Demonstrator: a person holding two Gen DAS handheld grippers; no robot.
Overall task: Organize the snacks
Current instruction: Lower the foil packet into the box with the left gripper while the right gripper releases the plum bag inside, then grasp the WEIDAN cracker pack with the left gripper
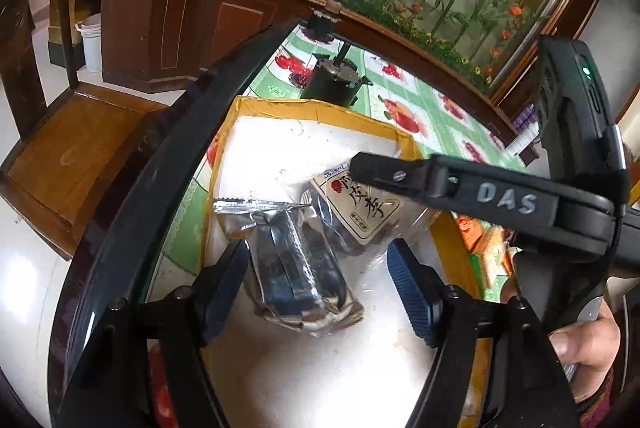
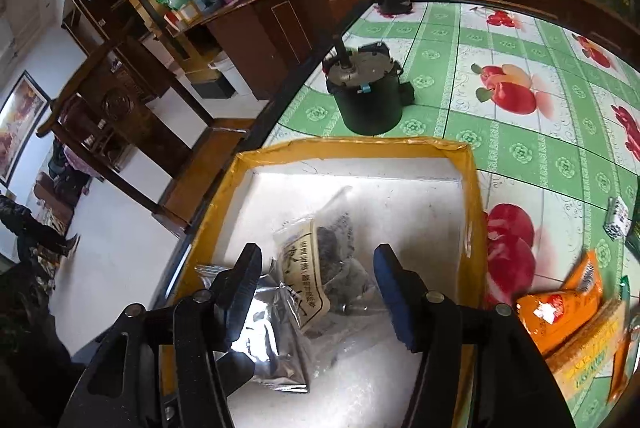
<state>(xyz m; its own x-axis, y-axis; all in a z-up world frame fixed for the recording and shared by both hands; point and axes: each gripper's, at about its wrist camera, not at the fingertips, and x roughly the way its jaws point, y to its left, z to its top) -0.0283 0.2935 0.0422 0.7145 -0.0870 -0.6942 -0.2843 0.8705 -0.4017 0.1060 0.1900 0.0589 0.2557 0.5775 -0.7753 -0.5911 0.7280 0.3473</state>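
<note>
Both claws hang released inside the yellow-rimmed box (image 2: 474, 187). The silver packet (image 1: 298, 268) lies between the left gripper (image 1: 320, 280) pads, untouched; the clear labelled snack bag (image 2: 320, 268) between the right gripper (image 2: 316, 292) pads. White floor lies bare ahead of both.

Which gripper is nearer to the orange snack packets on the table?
Right. The right gripper is over the box's side beside the orange snack packets; the left gripper is farther, over the silver packet.
</note>
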